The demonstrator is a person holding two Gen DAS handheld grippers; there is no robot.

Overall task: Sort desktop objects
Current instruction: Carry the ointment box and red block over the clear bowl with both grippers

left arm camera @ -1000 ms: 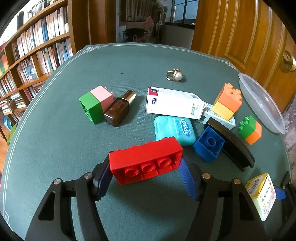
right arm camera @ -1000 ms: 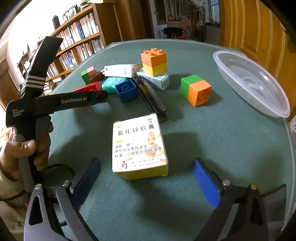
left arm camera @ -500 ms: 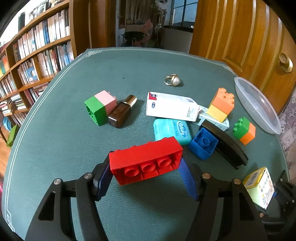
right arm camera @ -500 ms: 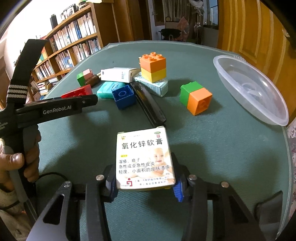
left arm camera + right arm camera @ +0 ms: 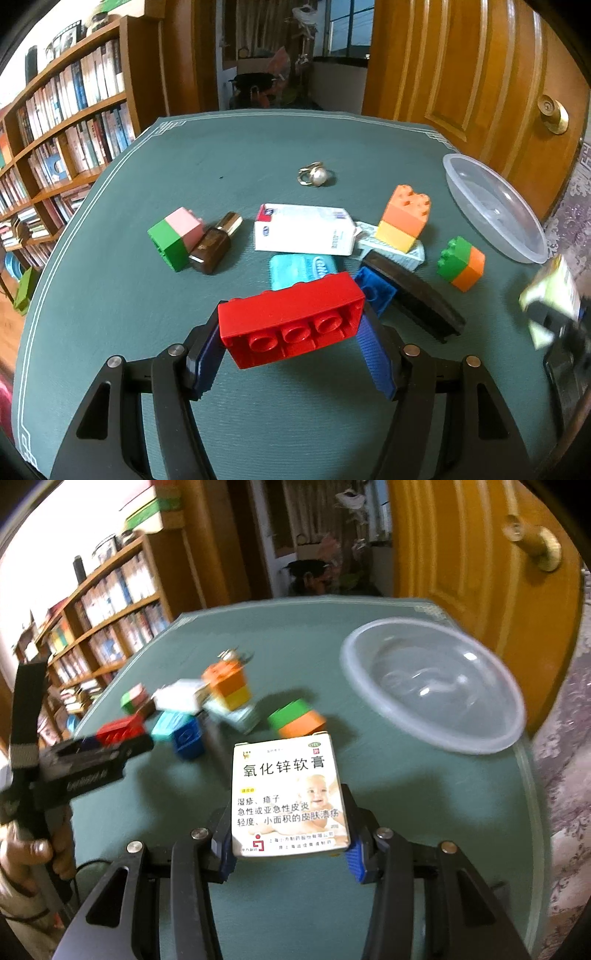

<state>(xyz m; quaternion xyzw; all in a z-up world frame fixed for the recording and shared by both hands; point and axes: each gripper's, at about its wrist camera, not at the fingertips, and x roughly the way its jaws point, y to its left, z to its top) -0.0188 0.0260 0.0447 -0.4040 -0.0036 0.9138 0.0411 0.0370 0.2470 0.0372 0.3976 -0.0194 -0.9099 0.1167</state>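
Note:
My left gripper (image 5: 291,347) is shut on a long red brick (image 5: 291,319) and holds it above the green table cloth (image 5: 110,295). My right gripper (image 5: 290,853) is shut on a white and yellow ointment box (image 5: 286,797) and holds it lifted, short of the clear plastic bowl (image 5: 432,686). In the left wrist view the box (image 5: 550,291) shows blurred at the right edge, near the bowl (image 5: 495,210). The left gripper with the red brick (image 5: 120,731) shows at the left of the right wrist view.
On the cloth lie a green-pink block (image 5: 175,236), a brown bottle (image 5: 216,243), a white carton (image 5: 306,229), a teal floss case (image 5: 299,267), a blue brick (image 5: 375,291), a black case (image 5: 413,295), an orange-yellow block (image 5: 404,218), a green-orange block (image 5: 460,262) and a pearl ring (image 5: 314,177).
My right gripper closed on the ointment box and lifted it off the cloth towards the bowl. My left gripper rose a little with the red brick.

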